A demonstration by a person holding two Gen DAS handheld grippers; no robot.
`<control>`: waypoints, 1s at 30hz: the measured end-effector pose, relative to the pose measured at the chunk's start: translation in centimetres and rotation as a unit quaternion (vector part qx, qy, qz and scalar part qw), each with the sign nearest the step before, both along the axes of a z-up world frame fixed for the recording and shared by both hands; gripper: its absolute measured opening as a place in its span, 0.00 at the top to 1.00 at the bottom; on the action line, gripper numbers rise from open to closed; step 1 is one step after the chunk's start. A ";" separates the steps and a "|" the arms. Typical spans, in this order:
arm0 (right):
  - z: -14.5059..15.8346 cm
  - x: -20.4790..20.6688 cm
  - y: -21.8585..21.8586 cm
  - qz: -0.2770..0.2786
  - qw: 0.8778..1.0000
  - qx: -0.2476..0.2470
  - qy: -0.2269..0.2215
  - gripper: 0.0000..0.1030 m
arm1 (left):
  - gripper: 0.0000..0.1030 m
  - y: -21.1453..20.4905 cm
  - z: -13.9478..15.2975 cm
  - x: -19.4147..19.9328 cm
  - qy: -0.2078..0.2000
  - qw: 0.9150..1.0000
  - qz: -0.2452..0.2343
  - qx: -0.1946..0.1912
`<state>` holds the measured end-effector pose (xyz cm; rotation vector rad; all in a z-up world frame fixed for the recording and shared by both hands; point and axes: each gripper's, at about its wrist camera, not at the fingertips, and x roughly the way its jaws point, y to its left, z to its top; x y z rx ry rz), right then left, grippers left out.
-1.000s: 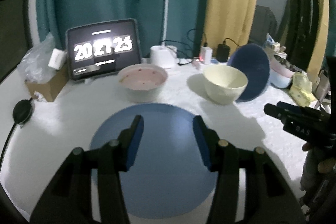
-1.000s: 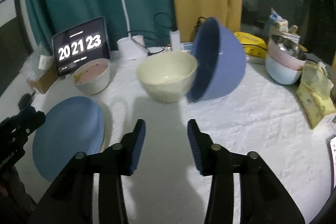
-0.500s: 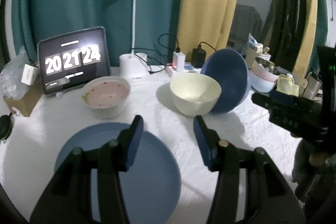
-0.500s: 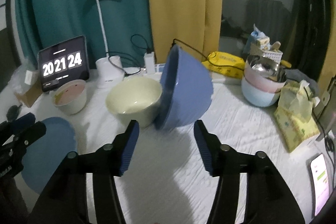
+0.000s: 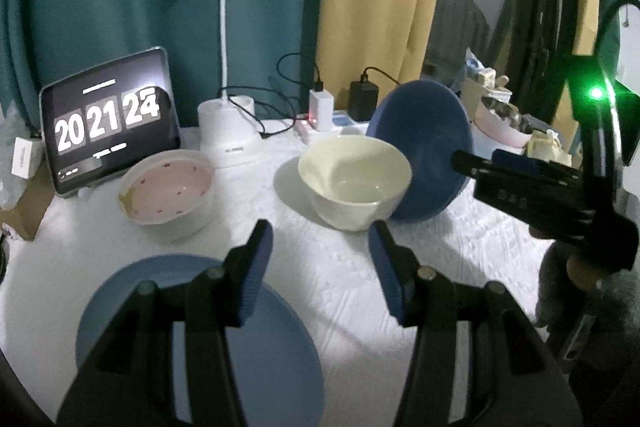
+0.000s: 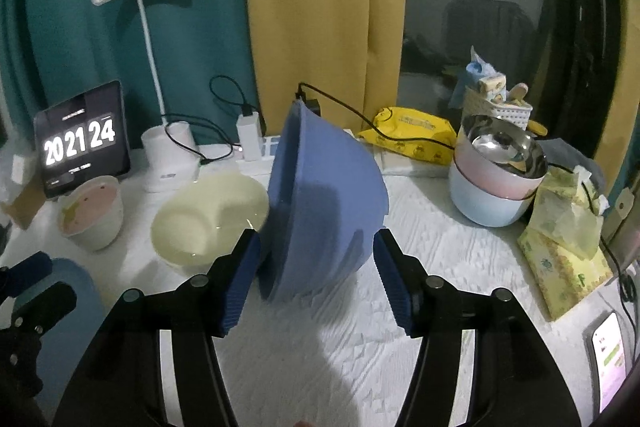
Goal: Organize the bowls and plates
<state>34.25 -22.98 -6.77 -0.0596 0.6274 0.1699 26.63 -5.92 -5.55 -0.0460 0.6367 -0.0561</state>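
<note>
Little of the sorting looks finished, as far as can be judged. The right gripper [image 6: 316,275] is spread wide and holds nothing; the blue bowl [image 6: 324,211] stands tipped on its edge just ahead of it, between the two blue pads but not visibly touched by either. That bowl leans against the cream bowl [image 6: 212,219], which sits upright just ahead and to the left of the same gripper, its rim touching the blue one. Farther left sits the pink bowl [image 6: 90,217], apart from the others.

The left gripper [image 5: 320,271] is likewise released and empty, hovering over the bench [image 5: 348,291]. The blue plate [image 5: 280,359] lies flat directly under and slightly left of its fingers. Ahead of it and to the left is the pink bowl [image 5: 168,187]; ahead and to the right is the cream bowl [image 5: 354,183] with the blue bowl [image 5: 420,147] propped behind it.

Well off to the right of the right gripper, a pink and pale-blue stack of bowls [image 6: 496,179] stands already nested with a metal bowl on top, which may count as done.

Still to do, by my reading: grip the tilted blue bowl, nest the three loose bowls, and give the plate a proper place. The leaning bowl could roll or knock the cream one when grasped.
</note>
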 end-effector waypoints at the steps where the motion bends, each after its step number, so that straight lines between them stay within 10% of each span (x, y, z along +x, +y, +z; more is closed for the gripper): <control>1: -0.3 0.5 -0.1 -0.006 1.000 0.001 0.006 0.40 | 0.50 -0.1 -0.1 0.2 0.001 1.000 0.000 0.001; 6: -1.0 1.5 -0.7 -0.028 0.999 0.015 0.011 0.47 | 0.50 -0.8 -0.5 1.4 0.009 1.000 -0.003 -0.002; 10: -1.4 2.0 -1.4 -0.052 0.999 0.010 0.009 0.81 | 0.50 -1.8 -0.7 2.2 0.011 1.000 -0.013 0.003; 30: -3.2 -1.3 -12.1 -0.115 0.993 0.033 0.015 0.94 | 0.50 -10.8 -1.7 4.1 0.009 0.997 -0.073 0.015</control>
